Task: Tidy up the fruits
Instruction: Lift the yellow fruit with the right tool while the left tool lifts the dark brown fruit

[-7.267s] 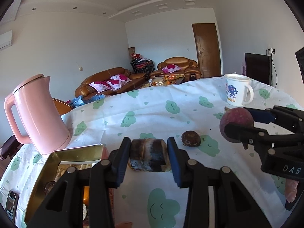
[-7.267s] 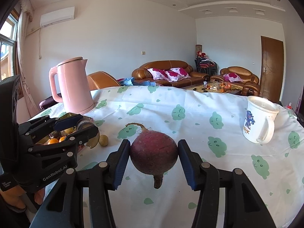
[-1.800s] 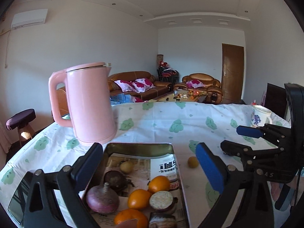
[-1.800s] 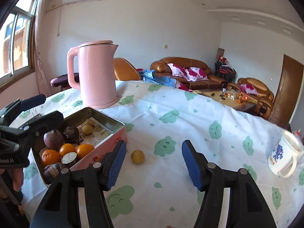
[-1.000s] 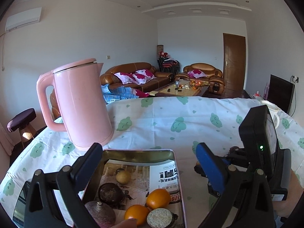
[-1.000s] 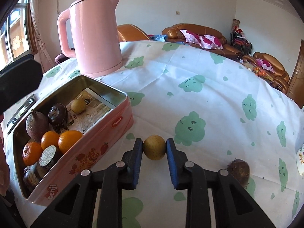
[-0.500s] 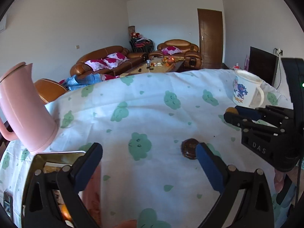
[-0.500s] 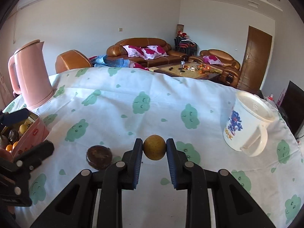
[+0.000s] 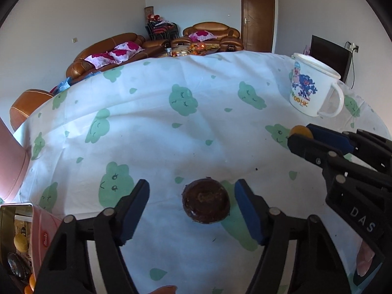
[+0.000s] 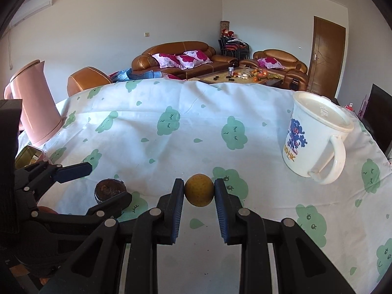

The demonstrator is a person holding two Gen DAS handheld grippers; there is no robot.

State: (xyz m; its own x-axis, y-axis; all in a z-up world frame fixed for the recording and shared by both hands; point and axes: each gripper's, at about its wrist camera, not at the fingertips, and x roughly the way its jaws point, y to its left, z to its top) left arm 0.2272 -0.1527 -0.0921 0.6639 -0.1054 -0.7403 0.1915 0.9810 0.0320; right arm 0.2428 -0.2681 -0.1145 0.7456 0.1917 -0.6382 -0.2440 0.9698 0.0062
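A dark brown round fruit (image 9: pixel 205 204) lies on the cloud-print tablecloth between the open fingers of my left gripper (image 9: pixel 192 209); it also shows in the right wrist view (image 10: pixel 110 191). My right gripper (image 10: pixel 199 192) is shut on a small yellow round fruit (image 10: pixel 199 193), held just above the cloth; the fruit shows in the left wrist view (image 9: pixel 299 130) at the right. The pink tin box (image 9: pixel 44 232) with fruits inside sits at the lower left edge.
A white printed mug (image 10: pixel 316 134) stands at the right of the table, also seen in the left wrist view (image 9: pixel 312 90). A pink kettle (image 10: pixel 34 105) stands at the far left. Sofas and a coffee table lie beyond the table's far edge.
My left gripper has moved forward and down so the dark fruit now sits between its open fingers. My right gripper still holds the yellow fruit, nearer the mug.
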